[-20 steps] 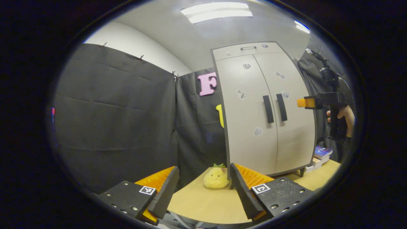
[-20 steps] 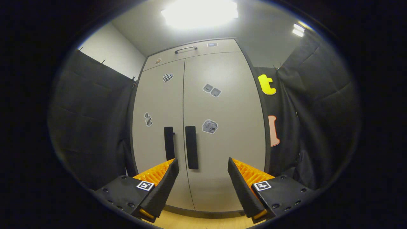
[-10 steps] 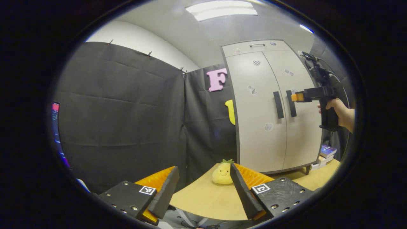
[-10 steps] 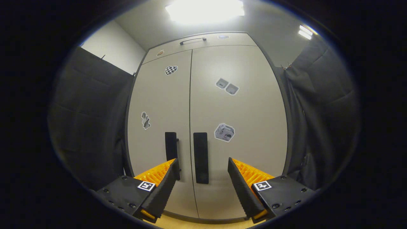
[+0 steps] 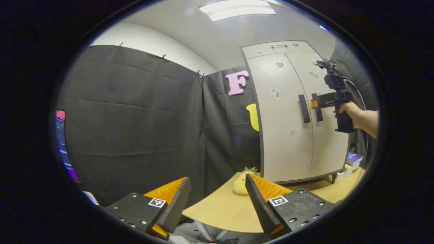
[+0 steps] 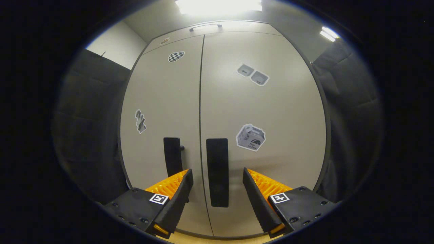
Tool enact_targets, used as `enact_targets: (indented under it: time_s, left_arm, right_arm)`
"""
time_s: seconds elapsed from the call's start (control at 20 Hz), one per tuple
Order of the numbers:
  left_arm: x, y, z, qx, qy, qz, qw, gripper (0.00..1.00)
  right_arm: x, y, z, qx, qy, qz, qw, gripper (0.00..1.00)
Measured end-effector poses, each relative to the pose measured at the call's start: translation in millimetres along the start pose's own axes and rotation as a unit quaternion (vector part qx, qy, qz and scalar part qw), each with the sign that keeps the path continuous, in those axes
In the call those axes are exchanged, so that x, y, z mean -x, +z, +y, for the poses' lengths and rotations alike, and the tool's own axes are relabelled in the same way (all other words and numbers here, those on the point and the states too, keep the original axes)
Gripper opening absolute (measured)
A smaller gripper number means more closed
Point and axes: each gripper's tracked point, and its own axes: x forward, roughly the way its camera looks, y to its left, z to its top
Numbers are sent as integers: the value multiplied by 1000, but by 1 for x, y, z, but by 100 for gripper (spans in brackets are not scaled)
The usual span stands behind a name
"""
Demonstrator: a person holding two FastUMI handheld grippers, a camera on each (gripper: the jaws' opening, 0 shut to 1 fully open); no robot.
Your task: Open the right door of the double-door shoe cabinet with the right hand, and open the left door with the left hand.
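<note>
The pale double-door shoe cabinet (image 6: 271, 112) faces me close up in the right gripper view, both doors closed. My right gripper (image 6: 217, 189) is open, its fingers standing either side of the right door's black vertical handle (image 6: 217, 169) without touching it. The left door's handle (image 6: 171, 156) is just to the left. In the left gripper view the cabinet (image 5: 284, 135) stands far right, with the right gripper (image 5: 315, 103) and a hand (image 5: 349, 110) at the right handle (image 5: 318, 106). My left gripper (image 5: 217, 203) is open, low over the table and far from the left handle (image 5: 304, 108).
A tan table (image 5: 223, 210) carries the cabinet and a yellow plush toy (image 5: 241, 184) at its left foot. Books (image 5: 352, 159) are stacked right of the cabinet. Black cloth walls surround the booth. A lit screen edge (image 5: 61, 135) shows at the far left.
The right gripper has moved closer to the cabinet, so its fingers now flank the right handle. The left gripper has turned leftward, shifting the cabinet toward the right edge of its view.
</note>
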Motion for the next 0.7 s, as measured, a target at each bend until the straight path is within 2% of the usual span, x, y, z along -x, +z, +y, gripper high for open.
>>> enact_targets:
  time_s: [0.1,0.15,0.3,0.35,0.45,0.5,0.55,0.6,0.7]
  left_arm:
    - [0,0,7,0,6,0,1000,93]
    - [0,1,10,0,8,-1,1000,94]
    - [0,2,13,1,10,-1,1000,93]
    - [-1,2,13,1,9,-1,1000,93]
    - [-1,2,15,0,9,-2,1000,94]
    - [-1,2,15,1,9,-2,1000,94]
    - [-2,3,15,1,8,-1,1000,94]
    - [-1,3,16,1,7,-2,1000,94]
    - [-1,5,15,3,6,-4,1000,94]
  right_arm:
    - [-5,-5,1,1,-5,12,1000,80]
    - [-9,-8,1,1,-9,20,1000,70]
    - [-17,-18,2,2,-11,40,999,71]
    - [-17,-18,-4,6,-28,40,999,67]
    - [-19,-22,-3,-4,-28,52,998,39]
    - [-18,-21,-5,-9,-32,53,998,39]
    - [-21,-20,-5,-11,-34,56,998,33]
    - [-18,-22,-4,-8,-35,57,998,32]
    - [-19,-22,-3,-4,-30,66,997,19]
